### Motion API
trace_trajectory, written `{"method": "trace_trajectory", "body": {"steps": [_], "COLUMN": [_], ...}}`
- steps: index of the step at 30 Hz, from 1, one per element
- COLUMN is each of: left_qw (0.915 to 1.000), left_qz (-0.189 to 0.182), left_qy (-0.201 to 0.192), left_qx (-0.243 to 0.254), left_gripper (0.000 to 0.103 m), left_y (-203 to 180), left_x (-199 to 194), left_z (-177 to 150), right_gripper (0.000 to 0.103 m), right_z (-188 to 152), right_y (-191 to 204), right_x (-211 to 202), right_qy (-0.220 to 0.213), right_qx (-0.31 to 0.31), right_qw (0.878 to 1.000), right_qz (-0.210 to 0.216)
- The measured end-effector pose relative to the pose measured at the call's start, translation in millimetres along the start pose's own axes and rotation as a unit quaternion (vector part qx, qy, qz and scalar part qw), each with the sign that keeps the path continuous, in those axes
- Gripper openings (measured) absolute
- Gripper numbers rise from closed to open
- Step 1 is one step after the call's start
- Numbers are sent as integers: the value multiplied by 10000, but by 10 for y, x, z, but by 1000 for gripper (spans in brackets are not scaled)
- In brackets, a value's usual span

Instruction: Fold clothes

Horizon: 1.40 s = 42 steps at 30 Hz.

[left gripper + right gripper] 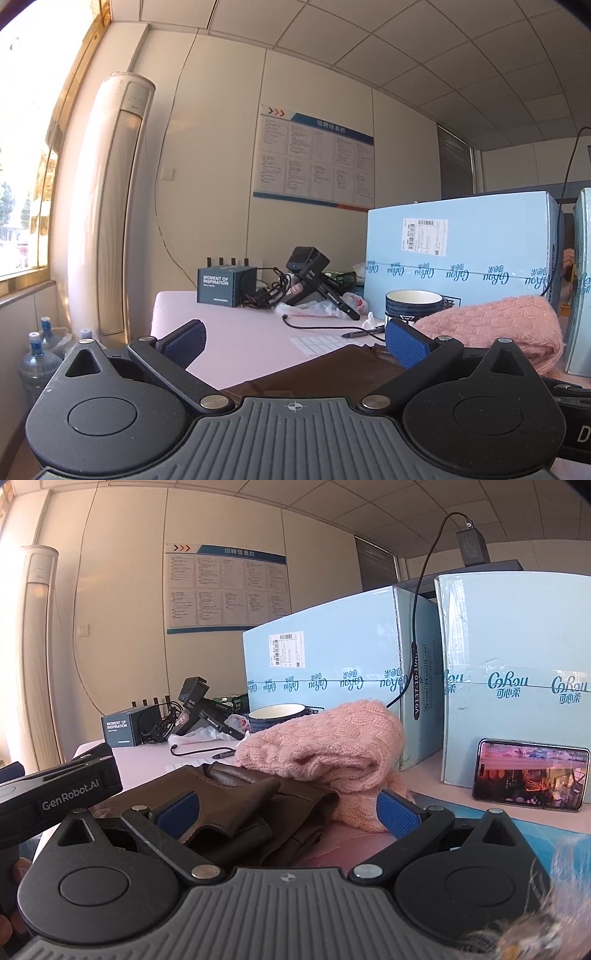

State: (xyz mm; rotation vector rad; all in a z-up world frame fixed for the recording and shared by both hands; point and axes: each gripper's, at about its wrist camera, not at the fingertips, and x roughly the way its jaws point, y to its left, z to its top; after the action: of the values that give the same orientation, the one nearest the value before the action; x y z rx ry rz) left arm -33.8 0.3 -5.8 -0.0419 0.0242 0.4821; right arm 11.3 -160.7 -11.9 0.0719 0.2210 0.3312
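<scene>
A brown garment (236,801) lies folded on the pink table, and shows in the left wrist view (325,373) too. A folded pink knit sweater (325,746) rests behind it, also seen in the left wrist view (495,325). My left gripper (295,343) is open and empty, held above the brown garment's near edge. My right gripper (288,812) is open, its fingers on either side of the brown garment's folded part, holding nothing. The left gripper's body (59,794) shows at the left of the right wrist view.
Two light blue cartons (332,664) stand behind the clothes, a phone (532,775) leaning on the right one. A blue bowl (413,302), a pen and cable (362,334), a dark box (225,286), a spare gripper (317,280) sit on the table (236,332). Water bottles (37,358) stand left.
</scene>
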Motion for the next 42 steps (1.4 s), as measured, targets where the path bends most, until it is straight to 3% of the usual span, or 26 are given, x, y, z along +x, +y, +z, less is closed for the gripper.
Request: {"method": "trace_trajectory", "body": {"steps": [42], "left_qw": [10000], "left_qz": [-54], "left_qy": [26], "left_qx": [-39], "left_gripper": [103], "left_y": [20], "left_x": [23], "left_z": [1], "right_gripper": [103], "right_z": [-6], "right_y": [14], "right_x": [9], "right_qy": [44], "right_qx": [-44], "right_qw": [10000], "right_qz": [7]}}
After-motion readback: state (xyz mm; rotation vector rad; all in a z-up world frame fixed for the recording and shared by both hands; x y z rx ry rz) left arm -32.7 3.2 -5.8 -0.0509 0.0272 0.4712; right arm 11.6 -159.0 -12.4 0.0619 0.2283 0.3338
